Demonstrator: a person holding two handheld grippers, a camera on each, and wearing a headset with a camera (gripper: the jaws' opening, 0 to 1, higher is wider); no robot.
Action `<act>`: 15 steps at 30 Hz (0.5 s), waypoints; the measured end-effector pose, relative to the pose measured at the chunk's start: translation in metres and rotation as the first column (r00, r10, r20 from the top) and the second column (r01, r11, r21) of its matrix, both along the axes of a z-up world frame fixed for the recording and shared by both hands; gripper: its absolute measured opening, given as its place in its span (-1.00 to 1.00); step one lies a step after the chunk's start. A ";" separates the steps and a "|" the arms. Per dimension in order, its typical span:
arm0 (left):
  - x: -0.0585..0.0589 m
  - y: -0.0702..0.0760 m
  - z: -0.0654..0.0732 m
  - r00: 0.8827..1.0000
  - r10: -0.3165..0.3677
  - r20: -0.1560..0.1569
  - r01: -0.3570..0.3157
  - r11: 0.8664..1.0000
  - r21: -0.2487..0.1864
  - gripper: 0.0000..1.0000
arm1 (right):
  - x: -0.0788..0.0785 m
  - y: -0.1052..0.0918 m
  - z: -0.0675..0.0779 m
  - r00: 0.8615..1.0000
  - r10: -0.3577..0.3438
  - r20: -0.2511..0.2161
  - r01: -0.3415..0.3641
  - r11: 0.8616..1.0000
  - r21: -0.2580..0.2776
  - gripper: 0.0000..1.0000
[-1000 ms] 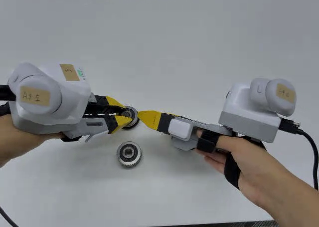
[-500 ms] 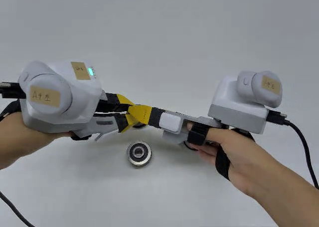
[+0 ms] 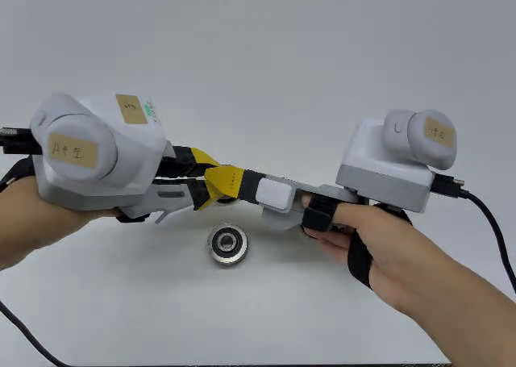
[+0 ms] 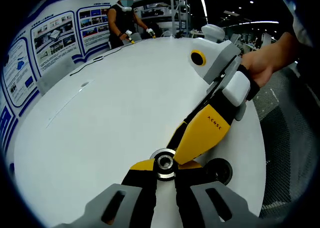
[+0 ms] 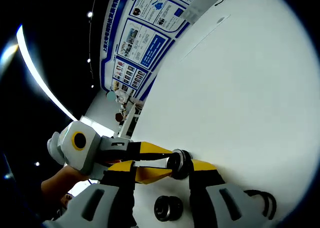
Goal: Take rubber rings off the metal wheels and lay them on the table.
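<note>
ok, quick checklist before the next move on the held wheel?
1. Left gripper clamped on the wheel: ok.
2. Right gripper lined up at that wheel: ok, a jaw on each side of it.
3. Right gripper actually biting on it: cannot tell, the jaws of both grippers overlap there.
4. Second wheel out of the way: ok, it lies on the table below the grippers.
5. Bare table nearby to lay a ring on: ok.

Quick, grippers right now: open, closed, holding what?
Left gripper: closed on the metal wheel.
Right gripper: closed on the same wheel.
</note>
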State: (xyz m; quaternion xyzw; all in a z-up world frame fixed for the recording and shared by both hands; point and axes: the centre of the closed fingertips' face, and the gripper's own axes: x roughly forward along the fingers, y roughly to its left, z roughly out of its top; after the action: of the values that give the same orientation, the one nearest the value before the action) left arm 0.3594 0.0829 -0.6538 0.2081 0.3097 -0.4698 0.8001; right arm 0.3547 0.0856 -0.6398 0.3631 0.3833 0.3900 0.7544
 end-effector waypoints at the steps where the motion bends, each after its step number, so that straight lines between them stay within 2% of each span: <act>1: 0.000 0.000 0.000 1.000 0.000 0.000 0.000 1.000 0.000 -0.74 | 0.000 0.000 0.001 1.000 0.001 -0.002 -0.001 1.000 0.004 -0.12; 7: 0.000 0.000 0.000 1.000 -0.005 -0.001 0.005 1.000 0.006 -0.74 | -0.001 0.000 0.000 1.000 0.007 -0.004 -0.007 1.000 0.002 -0.13; 11: 0.000 0.000 0.000 1.000 -0.007 -0.002 0.007 1.000 0.010 -0.74 | -0.006 -0.001 -0.002 0.999 0.032 -0.027 -0.032 0.999 0.009 -0.19; 15: -0.001 0.000 0.000 1.000 -0.008 -0.004 0.008 1.000 0.010 -0.74 | -0.007 -0.003 -0.002 1.000 0.024 -0.018 -0.024 1.000 0.013 -0.21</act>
State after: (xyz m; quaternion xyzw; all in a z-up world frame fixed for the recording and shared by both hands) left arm 0.3587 0.0825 -0.6540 0.2124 0.3127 -0.4716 0.7967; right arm 0.3476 0.0823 -0.6417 0.3667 0.3919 0.3981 0.7439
